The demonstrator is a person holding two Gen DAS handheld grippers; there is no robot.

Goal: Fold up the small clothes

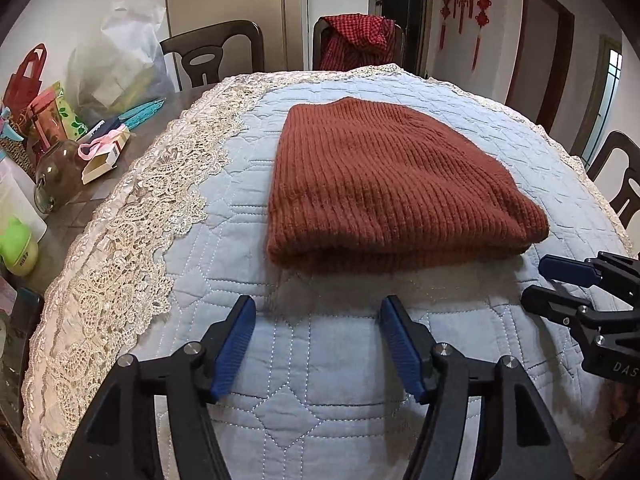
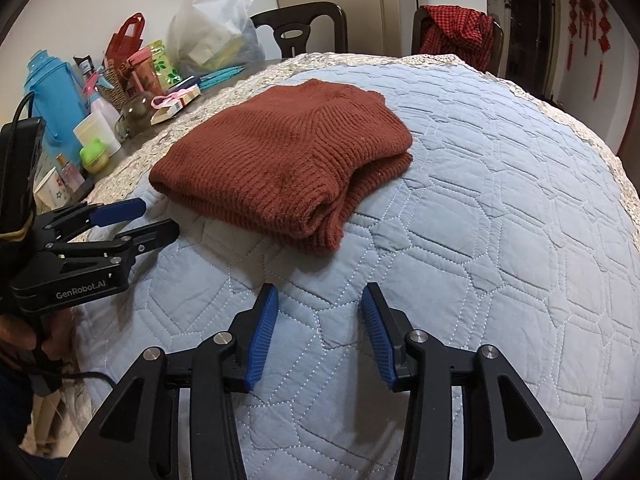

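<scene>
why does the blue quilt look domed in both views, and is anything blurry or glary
Left wrist: fisheye bulges the blue quilt, corners go dark; rust knit sweater is sharp. Right wrist: same bulge and dark corners, soft shadow under the sweater, no glare.

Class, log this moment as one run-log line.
sweater: folded, on quilt | left gripper: open, empty | right gripper: open, empty

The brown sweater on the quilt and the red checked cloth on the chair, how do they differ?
The brown sweater is plain ribbed knit; the red checked cloth is patterned with small checks. The sweater lies folded flat on the blue quilt; the checked cloth hangs loosely draped over a chair back behind the table. The sweater sits near both grippers; the cloth is farther back. Both are reddish textiles.
</scene>
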